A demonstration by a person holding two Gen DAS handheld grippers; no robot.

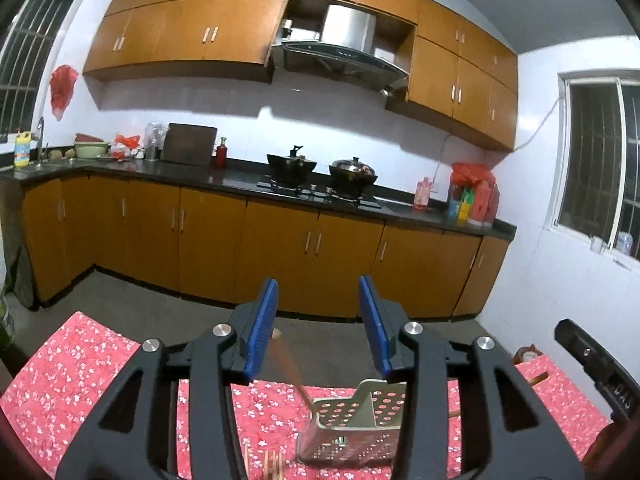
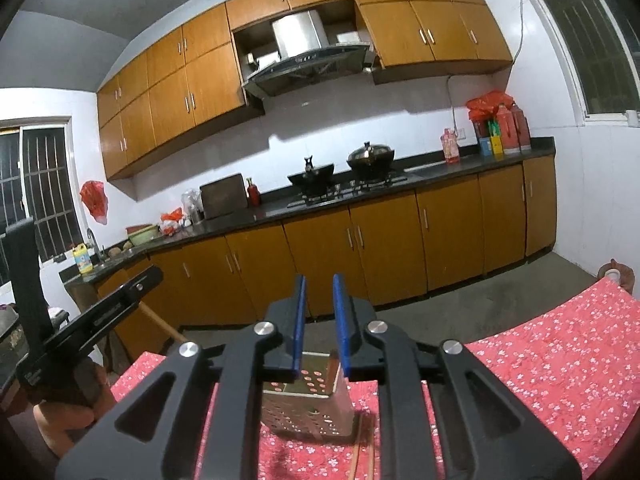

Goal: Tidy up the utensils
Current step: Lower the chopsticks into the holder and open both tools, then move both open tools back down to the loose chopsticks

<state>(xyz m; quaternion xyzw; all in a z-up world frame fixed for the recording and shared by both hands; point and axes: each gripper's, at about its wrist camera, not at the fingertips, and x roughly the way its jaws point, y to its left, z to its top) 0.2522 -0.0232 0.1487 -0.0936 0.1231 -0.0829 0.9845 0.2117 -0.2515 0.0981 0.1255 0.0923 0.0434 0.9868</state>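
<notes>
A perforated metal utensil holder (image 1: 352,428) stands on the red floral tablecloth (image 1: 80,364), just below my left gripper (image 1: 318,300). The left gripper is open. A blurred brown chopstick (image 1: 288,368) slants from beside the left blue pad down into the holder, not clamped. Several chopsticks (image 1: 272,464) lie on the cloth at the bottom edge. In the right wrist view the holder (image 2: 308,404) sits under my right gripper (image 2: 320,300), whose blue pads stand a narrow gap apart with nothing between them. A chopstick (image 2: 332,372) stands inside the holder, and two chopsticks (image 2: 362,456) lie on the cloth in front.
Beyond the table is bare floor and a long kitchen counter (image 1: 240,176) with wooden cabinets, two woks on a stove (image 1: 320,188), bottles and bags. The other gripper's black body (image 2: 80,320) shows at the left of the right wrist view, and at the right edge of the left wrist view (image 1: 600,368).
</notes>
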